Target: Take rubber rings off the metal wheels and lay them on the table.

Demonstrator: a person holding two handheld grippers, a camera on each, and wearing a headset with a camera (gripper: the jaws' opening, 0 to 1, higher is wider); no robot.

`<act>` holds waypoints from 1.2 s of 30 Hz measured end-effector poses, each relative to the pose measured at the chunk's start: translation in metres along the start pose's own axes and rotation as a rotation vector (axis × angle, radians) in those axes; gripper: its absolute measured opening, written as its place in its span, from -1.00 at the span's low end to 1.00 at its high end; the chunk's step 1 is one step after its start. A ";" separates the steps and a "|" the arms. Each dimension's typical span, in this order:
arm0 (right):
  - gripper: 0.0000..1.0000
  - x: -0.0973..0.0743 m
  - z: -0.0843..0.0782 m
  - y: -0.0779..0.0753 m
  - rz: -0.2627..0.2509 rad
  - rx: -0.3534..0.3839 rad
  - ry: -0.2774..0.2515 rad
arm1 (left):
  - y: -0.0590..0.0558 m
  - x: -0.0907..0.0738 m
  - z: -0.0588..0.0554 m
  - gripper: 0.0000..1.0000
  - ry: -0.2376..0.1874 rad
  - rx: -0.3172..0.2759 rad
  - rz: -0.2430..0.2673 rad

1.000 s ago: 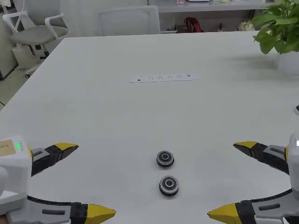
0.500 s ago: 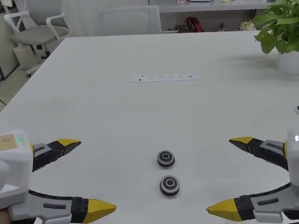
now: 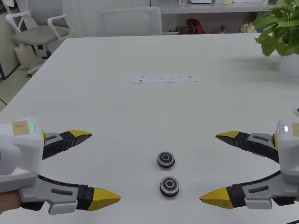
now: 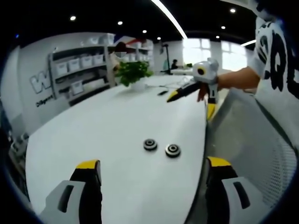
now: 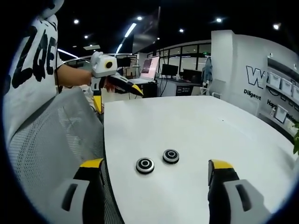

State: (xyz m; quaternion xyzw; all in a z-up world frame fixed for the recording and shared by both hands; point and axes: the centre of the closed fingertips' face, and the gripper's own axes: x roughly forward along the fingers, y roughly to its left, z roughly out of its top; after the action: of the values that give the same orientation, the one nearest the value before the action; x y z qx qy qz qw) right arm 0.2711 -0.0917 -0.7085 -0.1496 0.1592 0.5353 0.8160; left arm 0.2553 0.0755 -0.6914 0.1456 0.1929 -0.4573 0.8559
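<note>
Head view: wheels (image 3: 166, 159) between spread left gripper (image 3: 103, 167), right gripper (image 3: 211, 167), untouched.

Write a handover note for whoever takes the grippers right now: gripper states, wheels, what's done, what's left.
Left gripper: open, empty, left of the wheels.
Right gripper: open, empty, right of them.
Near wheel and far wheel lie apart on the table, between the grippers.
Done: nothing; both seem to have their rubber rings on.
Left: strip both rings, lay them on the table.

The left gripper (image 3: 105, 167) and the right gripper (image 3: 209, 167) have each moved forward over the counter (image 3: 149, 112) and inward, narrowing the space between them.
</note>
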 end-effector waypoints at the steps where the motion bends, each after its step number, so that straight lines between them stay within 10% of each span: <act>1: 0.72 0.001 0.000 0.001 0.005 -0.002 0.000 | 0.000 0.002 0.000 0.86 0.004 0.000 -0.008; 36: 0.05 0.046 -0.035 0.006 0.186 -0.047 0.087 | -0.018 0.060 -0.001 0.23 0.025 0.036 -0.206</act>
State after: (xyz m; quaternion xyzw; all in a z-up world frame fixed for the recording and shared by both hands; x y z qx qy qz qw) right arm 0.2791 -0.0660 -0.7600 -0.1764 0.1951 0.6054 0.7512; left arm 0.2704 0.0225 -0.7218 0.1462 0.2092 -0.5444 0.7990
